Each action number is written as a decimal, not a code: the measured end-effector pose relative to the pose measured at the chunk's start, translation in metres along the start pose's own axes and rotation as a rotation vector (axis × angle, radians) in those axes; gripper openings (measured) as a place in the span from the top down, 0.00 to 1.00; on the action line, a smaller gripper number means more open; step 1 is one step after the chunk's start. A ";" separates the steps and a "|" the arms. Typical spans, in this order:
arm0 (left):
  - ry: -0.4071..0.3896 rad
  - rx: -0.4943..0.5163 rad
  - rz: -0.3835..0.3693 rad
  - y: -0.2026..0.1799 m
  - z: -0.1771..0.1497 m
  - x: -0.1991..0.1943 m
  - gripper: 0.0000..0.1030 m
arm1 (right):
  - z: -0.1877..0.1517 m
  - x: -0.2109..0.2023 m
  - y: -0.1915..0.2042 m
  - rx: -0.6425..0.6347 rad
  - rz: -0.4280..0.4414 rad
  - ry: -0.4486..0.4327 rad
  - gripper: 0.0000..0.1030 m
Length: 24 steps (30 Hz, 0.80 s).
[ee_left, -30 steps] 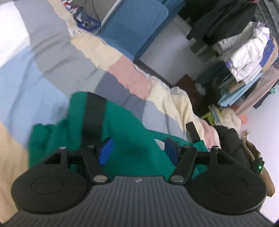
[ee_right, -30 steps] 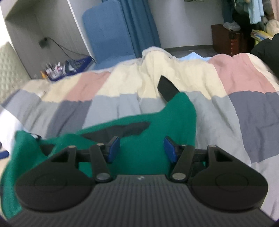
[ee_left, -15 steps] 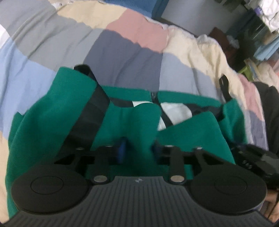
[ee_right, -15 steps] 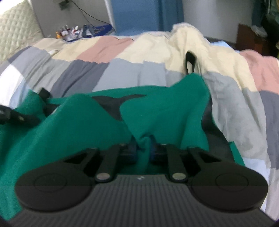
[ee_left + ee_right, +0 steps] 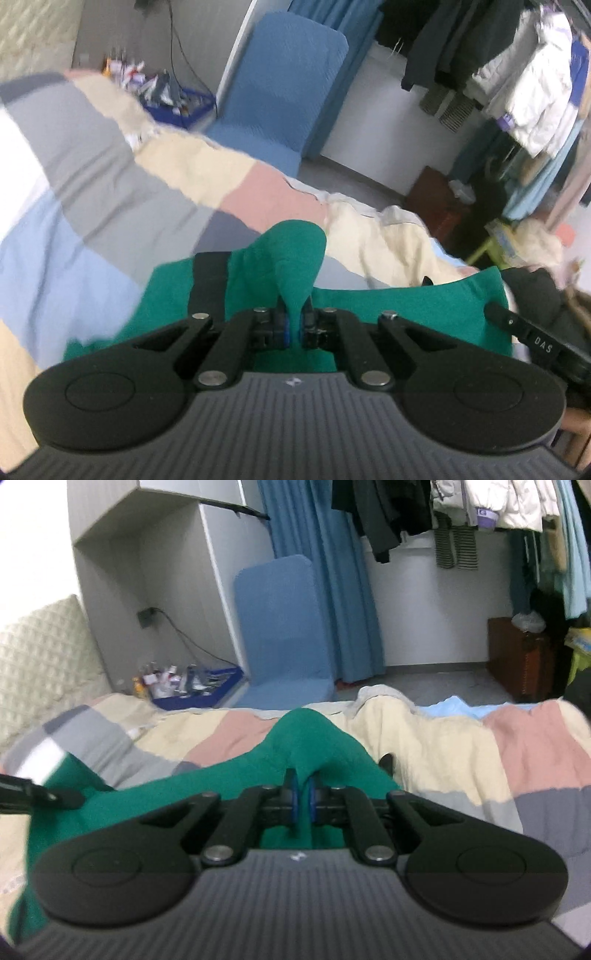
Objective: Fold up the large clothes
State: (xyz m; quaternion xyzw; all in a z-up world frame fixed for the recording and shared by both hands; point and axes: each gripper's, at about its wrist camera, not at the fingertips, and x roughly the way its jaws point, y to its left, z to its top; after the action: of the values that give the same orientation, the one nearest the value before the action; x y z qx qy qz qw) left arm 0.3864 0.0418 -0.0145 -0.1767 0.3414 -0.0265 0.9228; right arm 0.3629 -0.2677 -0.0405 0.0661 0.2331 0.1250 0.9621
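Observation:
A green garment (image 5: 295, 254) with black trim bands lies on a patchwork quilt and is pulled up in two places. My left gripper (image 5: 294, 325) is shut on a bunched fold of the green cloth, which stands up in a hump above the blue pads. In the right wrist view the same green garment (image 5: 306, 738) rises in a peak, with my right gripper (image 5: 301, 801) shut on it. The right gripper's body (image 5: 535, 339) shows at the right edge of the left wrist view, and the left gripper's finger (image 5: 33, 794) at the left edge of the right wrist view.
The patchwork quilt (image 5: 110, 177) of grey, cream, pink and pale blue covers the bed. Beyond the bed stand a blue floor chair (image 5: 280, 635), a blue crate of small items (image 5: 192, 686), a brown cabinet (image 5: 517, 657) and a rack of hanging clothes (image 5: 535, 74).
Both grippers went from open over the flat green garment to shut on pinched folds of it. Both have since risen, pulling the cloth up off the quilt.

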 end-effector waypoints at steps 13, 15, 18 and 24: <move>0.164 0.059 0.041 0.025 -0.035 0.112 0.94 | -0.053 0.113 -0.012 -0.019 -0.084 0.272 0.90; 0.174 0.053 0.039 0.027 -0.037 0.112 0.94 | -0.054 0.111 -0.014 -0.004 -0.072 0.271 0.90; 0.194 0.047 0.042 0.026 -0.037 0.107 0.91 | -0.052 0.103 -0.014 0.022 -0.054 0.261 0.88; 0.167 0.063 0.079 0.010 -0.037 0.070 0.77 | -0.038 0.063 -0.007 0.030 -0.051 0.196 0.69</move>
State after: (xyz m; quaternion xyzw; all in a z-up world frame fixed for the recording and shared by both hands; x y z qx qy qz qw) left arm 0.4159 0.0278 -0.0872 -0.1312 0.4228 -0.0153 0.8965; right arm 0.4009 -0.2544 -0.1030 0.0619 0.3296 0.1029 0.9365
